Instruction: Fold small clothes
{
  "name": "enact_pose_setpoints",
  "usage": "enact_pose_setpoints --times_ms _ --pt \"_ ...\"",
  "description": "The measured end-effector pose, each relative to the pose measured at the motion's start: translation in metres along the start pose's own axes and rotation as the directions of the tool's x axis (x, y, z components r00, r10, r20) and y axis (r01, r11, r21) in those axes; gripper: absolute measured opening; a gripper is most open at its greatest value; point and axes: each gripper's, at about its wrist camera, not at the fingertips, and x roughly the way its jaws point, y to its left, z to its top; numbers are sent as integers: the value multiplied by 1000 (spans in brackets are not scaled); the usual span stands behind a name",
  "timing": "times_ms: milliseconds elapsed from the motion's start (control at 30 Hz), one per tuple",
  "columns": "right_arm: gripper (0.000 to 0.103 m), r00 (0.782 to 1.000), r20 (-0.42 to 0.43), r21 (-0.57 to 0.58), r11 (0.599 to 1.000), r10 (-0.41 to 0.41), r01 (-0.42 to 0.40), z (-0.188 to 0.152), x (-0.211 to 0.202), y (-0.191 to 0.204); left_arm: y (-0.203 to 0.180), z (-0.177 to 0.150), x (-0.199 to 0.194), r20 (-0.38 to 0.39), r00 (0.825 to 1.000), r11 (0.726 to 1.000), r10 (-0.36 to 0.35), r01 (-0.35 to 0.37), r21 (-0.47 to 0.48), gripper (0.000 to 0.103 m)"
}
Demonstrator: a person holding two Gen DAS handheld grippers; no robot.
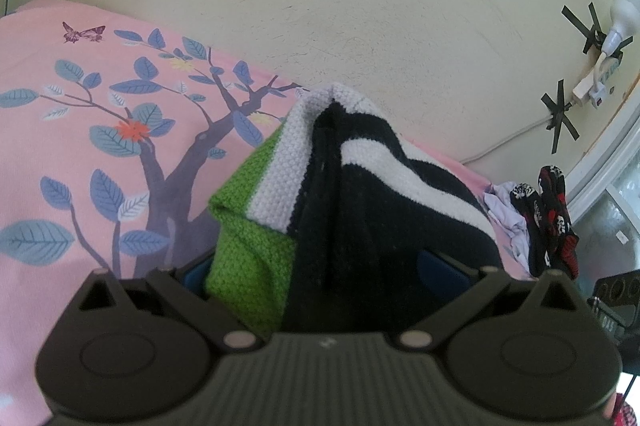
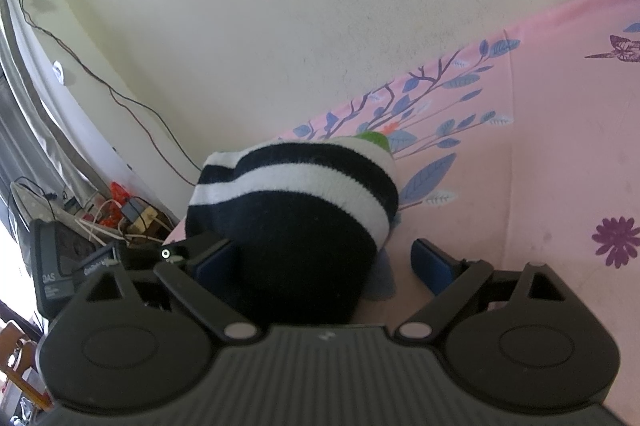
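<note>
A small knit garment point(image 1: 360, 210) with navy, white and green stripes lies bunched up on the pink tree-print sheet point(image 1: 80, 114). In the left wrist view it fills the gap of my left gripper point(image 1: 320, 272), whose jaws stand wide open, with the blue pads point(image 1: 442, 268) partly hidden behind the knit. The right wrist view shows the same garment point(image 2: 296, 210) from its navy end. My right gripper point(image 2: 322, 258) is open around it. The knit touches the left pad point(image 2: 214, 262), and a gap separates it from the right pad.
More clothes lie at the sheet's right edge: a pale lilac piece point(image 1: 510, 222) and a black one with red and white print point(image 1: 554, 222). A cream wall point(image 1: 320, 6) rises close behind. A black box point(image 2: 56, 266) and tangled cables point(image 2: 120, 218) sit beside the bed.
</note>
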Motion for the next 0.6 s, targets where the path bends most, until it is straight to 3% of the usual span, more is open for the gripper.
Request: enact_pose_setpoints --times_ms 133,433,600 --pt "87 1000 -10 7 1000 2 -2 1 0 -1 2 1 -1 0 1000 1000 -15 15 -15 101" --pt "81 997 -68 23 999 28 -26 -3 16 11 11 3 -8 9 998 996 -58 59 -60 84" --pt "78 996 -69 -67 997 -49 44 -4 30 36 12 3 -5 -3 999 997 -33 33 -65 75"
